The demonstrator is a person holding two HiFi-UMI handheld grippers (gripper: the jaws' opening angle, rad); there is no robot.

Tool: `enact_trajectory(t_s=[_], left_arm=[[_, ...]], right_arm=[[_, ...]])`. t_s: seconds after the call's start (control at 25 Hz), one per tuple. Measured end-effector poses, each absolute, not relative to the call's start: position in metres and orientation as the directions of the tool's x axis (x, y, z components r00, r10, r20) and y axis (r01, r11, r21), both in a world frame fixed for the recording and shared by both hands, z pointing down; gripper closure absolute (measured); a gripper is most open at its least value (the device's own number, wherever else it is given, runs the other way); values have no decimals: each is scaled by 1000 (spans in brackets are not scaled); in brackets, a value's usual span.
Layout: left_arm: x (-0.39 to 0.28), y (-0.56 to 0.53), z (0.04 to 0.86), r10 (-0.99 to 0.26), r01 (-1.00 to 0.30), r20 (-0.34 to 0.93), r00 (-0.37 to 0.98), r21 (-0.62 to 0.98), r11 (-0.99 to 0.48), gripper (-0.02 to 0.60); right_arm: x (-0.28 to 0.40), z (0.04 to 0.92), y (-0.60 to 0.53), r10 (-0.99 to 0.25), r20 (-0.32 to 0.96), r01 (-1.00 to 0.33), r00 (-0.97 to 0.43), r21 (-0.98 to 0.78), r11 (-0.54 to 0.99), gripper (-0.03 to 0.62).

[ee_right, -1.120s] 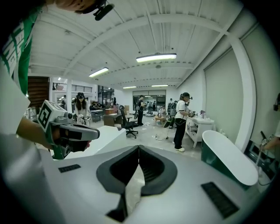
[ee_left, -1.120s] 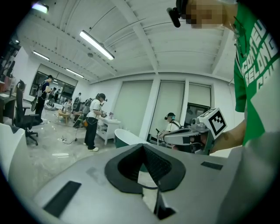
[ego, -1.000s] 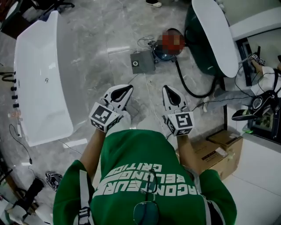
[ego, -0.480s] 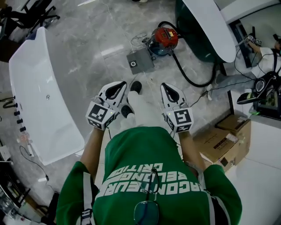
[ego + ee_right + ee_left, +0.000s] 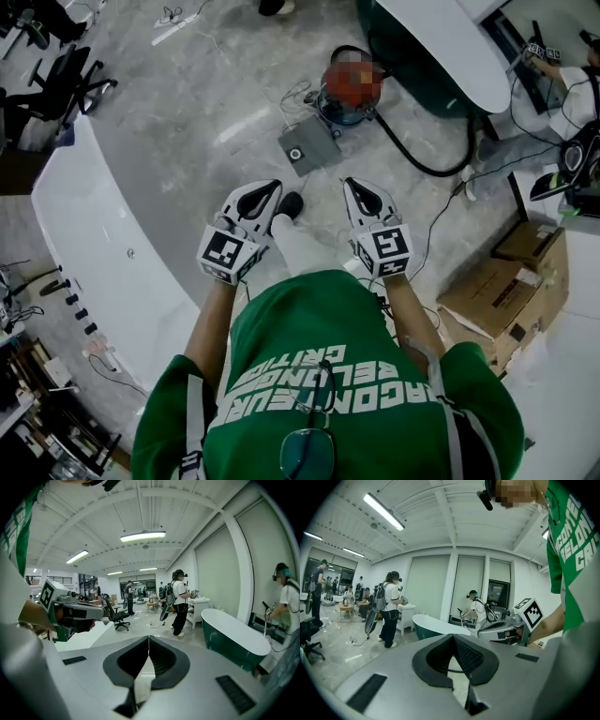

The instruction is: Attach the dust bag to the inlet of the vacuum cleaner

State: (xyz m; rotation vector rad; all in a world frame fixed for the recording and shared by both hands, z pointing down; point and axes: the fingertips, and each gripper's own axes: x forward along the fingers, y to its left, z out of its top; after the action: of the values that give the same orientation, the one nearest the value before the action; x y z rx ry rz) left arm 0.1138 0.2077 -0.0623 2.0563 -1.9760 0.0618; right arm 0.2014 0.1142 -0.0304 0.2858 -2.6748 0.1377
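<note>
Out front of the person's green shirt, the left hand-held gripper and the right hand-held gripper are hovering side by side above the floor. Each has its jaws pressed together on nothing, as both gripper views are showing. At 12 o'clock from them, well apart, a flat grey dust bag with a round opening is lying on the floor. It is sitting just beside the vacuum cleaner, which is at its 1 o'clock. Nothing is being accomplished yet, I judge: the bag is lying unattached, so reaching it, picking it up and fitting it onto the inlet are all remaining.
</note>
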Motion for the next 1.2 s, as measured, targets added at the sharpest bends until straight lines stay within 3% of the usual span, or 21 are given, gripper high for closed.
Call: enact_trajectory(t_s=[0.52,0.84,1.2], left_arm=[[16,127,-31,-890,-956,349,293,130,-264,580],[-13,88,-13,-861,-936,369,351,112,-333,580],[-29,50,12,-797,-881,379,470,146,-450,580]], right_arm=[[100,9,40,-280,481,-372,-831,-106,922,586],[77,28,16,-285,515,-391,-809,-108,914,586],[56,32,0,-246,463,-415,-851,-308,856,586]])
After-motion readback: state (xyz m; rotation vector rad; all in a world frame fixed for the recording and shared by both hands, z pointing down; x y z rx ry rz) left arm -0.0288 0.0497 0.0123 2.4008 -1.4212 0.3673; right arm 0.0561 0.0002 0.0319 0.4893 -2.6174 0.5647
